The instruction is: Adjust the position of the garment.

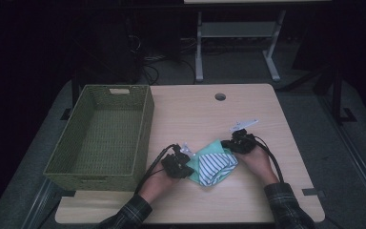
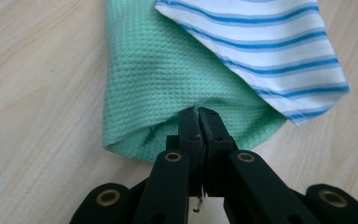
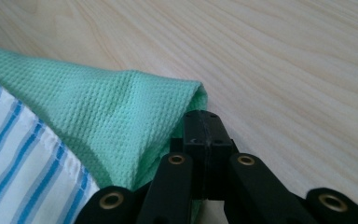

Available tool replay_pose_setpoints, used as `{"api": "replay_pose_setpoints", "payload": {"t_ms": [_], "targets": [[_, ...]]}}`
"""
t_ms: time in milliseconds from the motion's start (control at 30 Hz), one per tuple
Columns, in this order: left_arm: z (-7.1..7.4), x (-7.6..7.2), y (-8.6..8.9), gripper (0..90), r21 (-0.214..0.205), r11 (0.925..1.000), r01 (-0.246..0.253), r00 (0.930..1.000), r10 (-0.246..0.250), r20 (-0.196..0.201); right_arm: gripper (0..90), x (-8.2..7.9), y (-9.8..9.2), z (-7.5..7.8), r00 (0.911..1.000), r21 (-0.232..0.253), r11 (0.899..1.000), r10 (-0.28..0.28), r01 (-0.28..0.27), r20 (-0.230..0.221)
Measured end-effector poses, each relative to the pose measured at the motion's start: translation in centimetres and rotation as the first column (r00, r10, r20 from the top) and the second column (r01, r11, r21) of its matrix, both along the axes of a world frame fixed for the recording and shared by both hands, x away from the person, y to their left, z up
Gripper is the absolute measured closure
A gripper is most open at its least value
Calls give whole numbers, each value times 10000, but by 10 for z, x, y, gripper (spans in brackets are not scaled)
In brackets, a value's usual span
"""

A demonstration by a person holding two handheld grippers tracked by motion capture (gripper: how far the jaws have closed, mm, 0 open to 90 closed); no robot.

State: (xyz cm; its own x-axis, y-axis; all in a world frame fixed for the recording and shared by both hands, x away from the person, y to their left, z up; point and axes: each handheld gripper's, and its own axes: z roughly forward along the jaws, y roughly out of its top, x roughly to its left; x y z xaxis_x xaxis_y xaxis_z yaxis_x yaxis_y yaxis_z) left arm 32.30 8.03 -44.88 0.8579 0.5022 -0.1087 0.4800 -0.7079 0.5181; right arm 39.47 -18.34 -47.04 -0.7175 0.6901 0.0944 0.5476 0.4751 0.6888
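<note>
High view first: two forearms in plaid sleeves come in from the bottom edge and angle inward toward the middle of the bench [image 1: 267, 114]. The left gripper [image 1: 183, 168] sits low over the wood with the hand wrapped behind it, meeting the near-left edge of the green cloth [image 1: 213, 146]. The right gripper [image 1: 229, 144] is set at the cloth's far-right edge, its cable looping back along the wrist. Between the two lies the striped cloth [image 1: 217, 167], white with blue lines, resting on top of the green one. Both cloths lie on the front half of the bench, just right of the woven green basket [image 1: 140, 138], which stands along the left edge.

Left gripper view: the left gripper [image 2: 199, 122] has its jaws pressed together on a pinch of the green cloth [image 2: 168, 79], at the fold nearest the camera. The fabric puckers where it is clamped. The striped cloth [image 2: 270, 46] overlaps the green one at the upper right, with one corner hanging past it onto the bench [image 2: 37, 93].

Right gripper view: the right gripper [image 3: 207, 123] is likewise closed, its jaws clamped on a folded corner of the green cloth [image 3: 116, 112], which rises into a small ridge beside them. The striped cloth [image 3: 23, 172] lies at the lower left, over the green one. Bare bench [image 3: 284, 70] wood runs beyond.
</note>
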Motion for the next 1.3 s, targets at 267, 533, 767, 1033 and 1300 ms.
{"api": "replay_pose_setpoints", "payload": {"t_ms": [267,533,767,1033,1300], "targets": [[-1,8,2,893,11,9997,-228,9997,228,74,896,-10,-8,0,10000,-28,10000,25,-25,49],[-1,23,-4,895,86,9993,-358,9991,356,250,896,-28,-23,1,10000,-194,9998,-47,47,25],[-2,41,-10,895,26,9991,-422,9989,422,223,897,-45,-37,1,9999,-151,9998,-134,133,-40],[-4,62,-18,896,-208,9981,-587,9978,593,294,897,-65,-47,2,9997,-171,9998,-119,116,-212],[2,55,-9,774,-503,9969,-603,9980,613,184,894,-67,-58,12,9993,80,9993,-378,378,-8]]}}
